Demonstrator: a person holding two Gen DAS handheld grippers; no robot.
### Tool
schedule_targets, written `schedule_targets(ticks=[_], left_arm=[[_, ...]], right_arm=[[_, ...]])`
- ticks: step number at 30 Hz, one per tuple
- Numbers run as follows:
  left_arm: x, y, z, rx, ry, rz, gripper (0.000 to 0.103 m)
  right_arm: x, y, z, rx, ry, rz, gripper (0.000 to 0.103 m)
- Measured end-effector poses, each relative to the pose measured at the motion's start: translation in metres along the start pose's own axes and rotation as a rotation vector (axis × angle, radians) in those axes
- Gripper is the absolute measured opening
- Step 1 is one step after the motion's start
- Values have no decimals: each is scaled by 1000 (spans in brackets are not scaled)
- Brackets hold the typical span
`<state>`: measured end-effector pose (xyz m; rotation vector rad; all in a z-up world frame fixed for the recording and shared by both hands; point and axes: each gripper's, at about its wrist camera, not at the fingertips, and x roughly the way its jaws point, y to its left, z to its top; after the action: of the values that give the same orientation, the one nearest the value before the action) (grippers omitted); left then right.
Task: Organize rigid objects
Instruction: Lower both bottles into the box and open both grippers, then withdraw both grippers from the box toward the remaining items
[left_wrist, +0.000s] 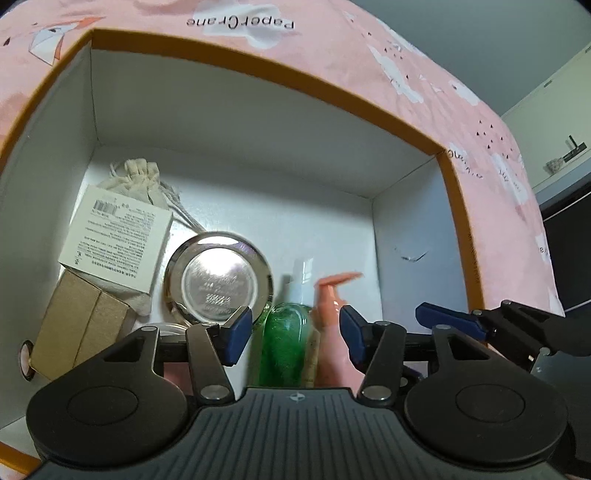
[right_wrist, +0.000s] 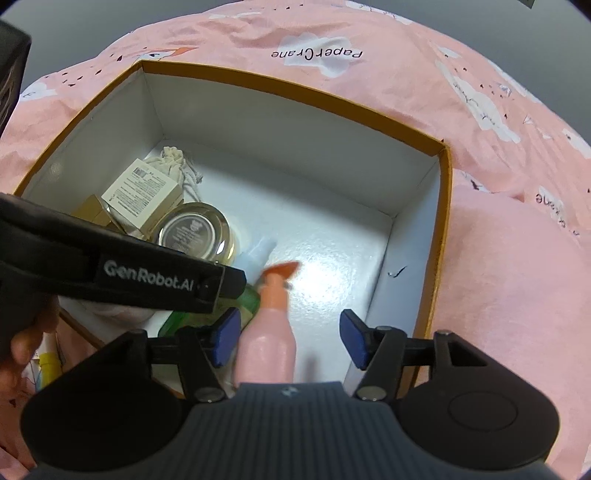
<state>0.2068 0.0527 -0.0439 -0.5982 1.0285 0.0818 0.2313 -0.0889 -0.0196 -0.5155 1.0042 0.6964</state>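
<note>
Both grippers are hanging released over the box (right_wrist: 445, 206): the right gripper (right_wrist: 288, 338) straddling the pink bottle (right_wrist: 267, 347), the left gripper (left_wrist: 295, 330) straddling the neighbouring green bottle (left_wrist: 284, 343), with round tin (left_wrist: 219, 280) and cartons crowding left

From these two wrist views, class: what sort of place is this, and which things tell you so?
Probably a bedroom or another room at home. The open box sits on pink printed bedding like a quilt, and it holds toiletries: a pink pump bottle, a green bottle and a round silver tin.
</note>
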Motion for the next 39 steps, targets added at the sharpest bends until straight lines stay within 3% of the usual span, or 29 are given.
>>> schedule_targets(ticks=[15,25,30,34,39], left_arm=[[-56,-14,-17,90,-166,-14,62],[-101,-24,-55,235,-322,-25,62],[-119,-21,-75,278,-353,-45,63],[-132,-16,-91,306,-372,-79,62],[-137,-15,-111,331,-355,-42,62]], right_arm=[[-38,12,-12,-85,-99,-95,67],[-80,12,-35,51,-223,-44,68],[-96,16,-55,138,-292,-33,69],[-105,18,-75,223,-334,25,69],[-108,29,-93,258,-326,52,69]])
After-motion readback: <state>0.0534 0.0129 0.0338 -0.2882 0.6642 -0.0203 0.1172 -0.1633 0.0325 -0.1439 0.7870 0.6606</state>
